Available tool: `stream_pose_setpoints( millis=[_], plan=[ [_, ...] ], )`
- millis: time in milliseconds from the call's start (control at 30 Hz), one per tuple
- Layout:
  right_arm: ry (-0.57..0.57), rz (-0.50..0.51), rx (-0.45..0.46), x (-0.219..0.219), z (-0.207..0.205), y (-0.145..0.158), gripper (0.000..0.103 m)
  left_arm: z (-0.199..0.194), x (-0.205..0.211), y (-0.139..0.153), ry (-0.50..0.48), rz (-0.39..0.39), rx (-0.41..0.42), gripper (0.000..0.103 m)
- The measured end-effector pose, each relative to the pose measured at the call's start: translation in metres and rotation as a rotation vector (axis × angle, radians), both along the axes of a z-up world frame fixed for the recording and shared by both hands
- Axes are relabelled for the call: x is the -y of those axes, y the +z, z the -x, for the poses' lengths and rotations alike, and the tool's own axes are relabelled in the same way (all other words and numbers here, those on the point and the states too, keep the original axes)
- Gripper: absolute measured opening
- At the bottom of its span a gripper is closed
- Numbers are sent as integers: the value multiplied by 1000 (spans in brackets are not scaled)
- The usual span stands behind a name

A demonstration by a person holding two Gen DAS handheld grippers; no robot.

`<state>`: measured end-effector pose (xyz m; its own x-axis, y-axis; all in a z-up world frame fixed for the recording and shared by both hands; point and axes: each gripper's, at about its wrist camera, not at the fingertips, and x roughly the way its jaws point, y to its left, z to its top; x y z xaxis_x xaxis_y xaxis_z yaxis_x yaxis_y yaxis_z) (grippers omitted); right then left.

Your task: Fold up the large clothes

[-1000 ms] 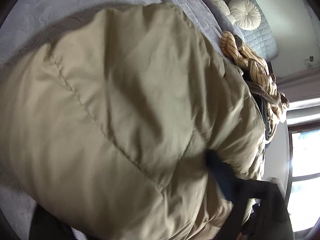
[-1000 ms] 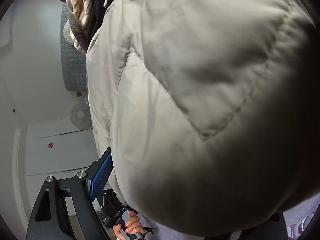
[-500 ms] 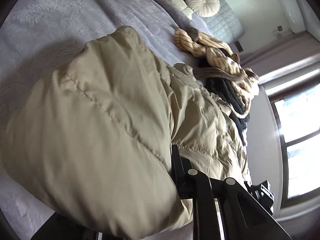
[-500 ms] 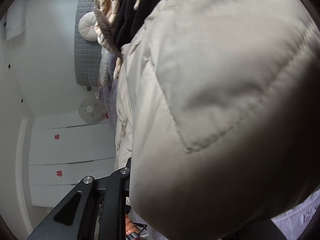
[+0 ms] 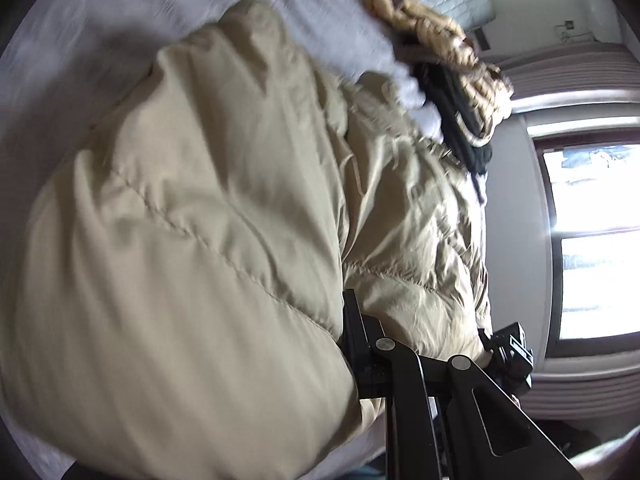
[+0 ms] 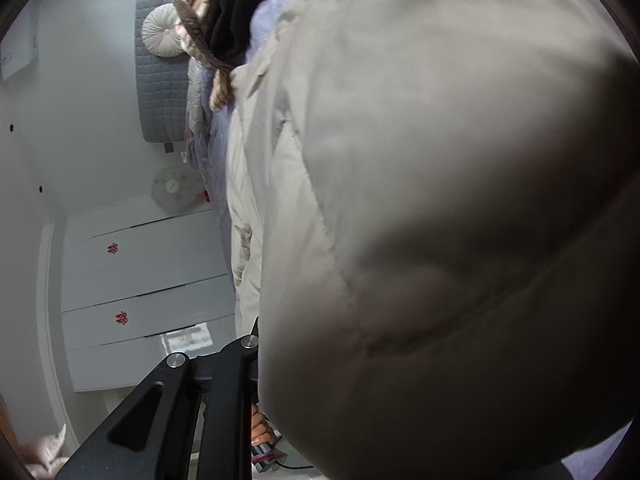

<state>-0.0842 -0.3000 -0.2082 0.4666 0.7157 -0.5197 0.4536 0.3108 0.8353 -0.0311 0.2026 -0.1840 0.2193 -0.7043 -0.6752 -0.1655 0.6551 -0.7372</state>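
A beige puffer jacket (image 5: 200, 220) lies bunched on a lavender bed cover (image 5: 120, 20). My left gripper (image 5: 346, 312) is shut on a thick fold of it. One black finger (image 5: 354, 332) shows against the fabric; the other is buried under the bulge. In the right wrist view the same jacket (image 6: 440, 200) fills most of the picture. My right gripper (image 6: 260, 332) is shut on another fold, with only its left finger (image 6: 240, 360) showing. A person's hand (image 6: 260, 432) grips the other gripper's handle below the jacket.
A striped tan garment (image 5: 440, 36) and a black garment (image 5: 460, 120) lie heaped beyond the jacket. A round cushion (image 6: 162, 36) leans on the grey quilted headboard (image 6: 156, 92). A bright window (image 5: 592, 240) is at the right, white wardrobe doors (image 6: 140, 280) across the room.
Both pairs of jaws have closed on folds of the jacket. Both grippers have since pulled back and upward with it, so more of the bed and the room shows.
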Motion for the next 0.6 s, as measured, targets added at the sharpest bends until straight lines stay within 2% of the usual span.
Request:
stream_pose_setpoints(
  millis=[133,233,300,367,500,600],
  plan=[
    [-16,17,-77,-6,7,-22,30,13,8,-28,-14,-34,-77,21],
    [4,51,-89,-6,2,-22,40,14,10,-34,-9,-50,-99,24],
    [22,89,-118,-6,-4,-17,48,13,13,-29,-26,-116,-99,44],
    [49,112,-130,-5,-2,-10,54,14,13,-22,-38,-191,-102,50],
    [199,150,-120,-12,-3,11,60,16,16,-3,-67,-258,-113,50],
    [352,127,-83,-27,-9,24,64,25,16,22,-97,-336,-94,50]
  ],
)
